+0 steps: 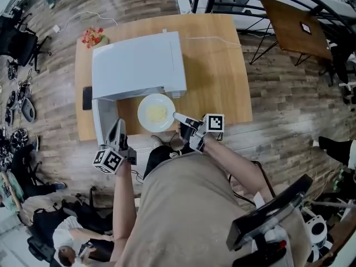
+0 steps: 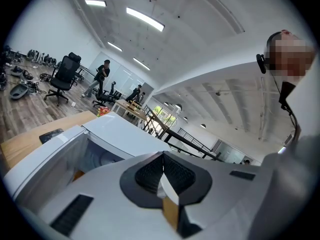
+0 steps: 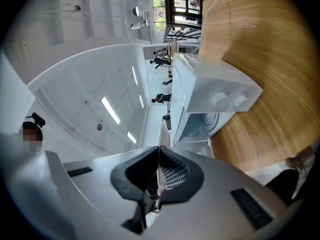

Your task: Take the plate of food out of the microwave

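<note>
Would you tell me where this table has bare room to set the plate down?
The wide bare wood right of the microwave, out to the table's right edge, is free. The front is crowded by the plate and the open door; the left strip holds flowers.

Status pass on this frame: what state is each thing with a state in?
microwave: door open, swung toward the person.
plate of food: outside the microwave, gripped at its rim.
right gripper: shut on the plate's rim.
left gripper: shut, holding nothing.
</note>
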Motion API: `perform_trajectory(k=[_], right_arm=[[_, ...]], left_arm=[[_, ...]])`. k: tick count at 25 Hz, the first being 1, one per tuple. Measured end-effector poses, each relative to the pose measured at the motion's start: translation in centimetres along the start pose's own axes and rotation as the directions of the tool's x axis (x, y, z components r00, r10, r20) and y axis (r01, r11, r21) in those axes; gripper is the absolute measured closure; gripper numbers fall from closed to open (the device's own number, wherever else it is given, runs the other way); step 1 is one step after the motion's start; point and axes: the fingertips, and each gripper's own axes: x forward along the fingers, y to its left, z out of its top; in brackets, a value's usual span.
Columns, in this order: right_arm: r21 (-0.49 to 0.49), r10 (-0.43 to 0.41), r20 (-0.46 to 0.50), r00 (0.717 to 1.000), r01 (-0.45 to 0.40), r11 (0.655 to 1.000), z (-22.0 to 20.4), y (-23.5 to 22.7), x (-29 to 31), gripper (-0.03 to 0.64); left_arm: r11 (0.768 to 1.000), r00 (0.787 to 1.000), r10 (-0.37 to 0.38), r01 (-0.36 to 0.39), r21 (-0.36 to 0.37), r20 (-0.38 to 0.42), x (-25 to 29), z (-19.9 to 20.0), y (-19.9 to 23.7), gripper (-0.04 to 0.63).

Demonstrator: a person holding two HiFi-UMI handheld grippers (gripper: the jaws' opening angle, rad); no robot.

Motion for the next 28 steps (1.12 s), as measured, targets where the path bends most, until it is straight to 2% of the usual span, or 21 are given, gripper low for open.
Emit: perform_trajectory(k=[7, 10, 12, 14, 20, 28], right_arm=[[0.002, -0.026, -0.063, 0.998, 0.027, 1.0, -0.4, -1.7, -1.1, 0.6], [-0.072, -0.122, -0.099, 0.988, 0.115, 0.991, -0.2, -4.4, -2.0, 0.6], [-0.019, -0.086, -0.106, 0.991, 0.085, 0.996, -0.7, -4.8, -1.8, 0.6], [0.021, -0.102, -0.118, 0.988, 0.105, 0.994, -1.0, -6.0, -1.8, 0.6], [0.014, -0.168, -0.161, 0.973, 0.172, 0.985, -1.3, -10.1, -1.3, 0.6], [0.01, -0.234, -0.18, 0.955, 0.24, 0.971, -1.7, -14.2, -0.8, 0.6]], left_arm=[[0.999, 0.999, 0.03, -0.03, -0.016, 0.01, 0.0, -2.3, -0.2, 0.591], [0.999, 0.999, 0.046, -0.046, -0.027, 0.008, -0.2, -3.4, -0.2, 0.591], [0.998, 0.998, 0.058, -0.058, -0.035, 0.01, -0.4, -4.1, -0.2, 0.591], [0.996, 0.997, 0.07, -0.069, -0.052, 0.013, -0.6, -4.7, 0.0, 0.591], [0.988, 0.994, 0.105, -0.103, -0.119, 0.01, -1.0, -6.3, 1.4, 0.591], [0.98, 0.989, 0.147, -0.146, -0.134, -0.007, -2.4, -7.6, 2.6, 0.591]])
